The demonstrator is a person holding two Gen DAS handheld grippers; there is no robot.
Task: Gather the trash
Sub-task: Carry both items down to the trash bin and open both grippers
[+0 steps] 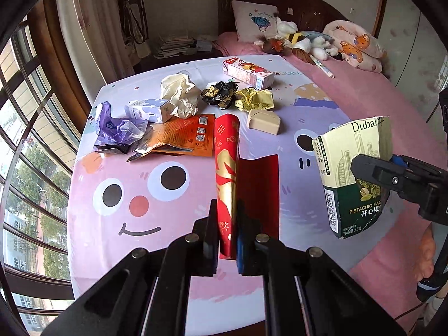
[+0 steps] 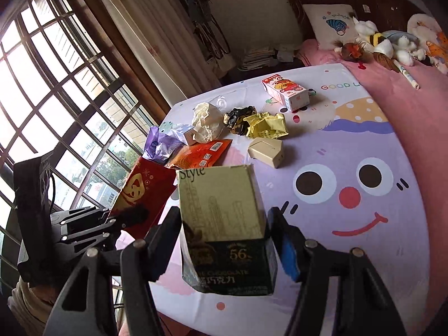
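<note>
Our left tool (image 1: pixel 227 233) pinches the thin, floppy red envelope (image 1: pixel 226 168) by its lower end; our right tool (image 2: pixel 224 240) clamps the light, crushable chocolate box (image 2: pixel 224 224) across its sides, both above the table (image 2: pixel 364 145).

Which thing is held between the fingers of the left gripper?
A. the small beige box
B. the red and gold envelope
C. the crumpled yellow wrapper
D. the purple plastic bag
B: in the left wrist view the left gripper is shut on the red and gold envelope, lifted off the cloth, while the other three things lie on the bed.
</note>
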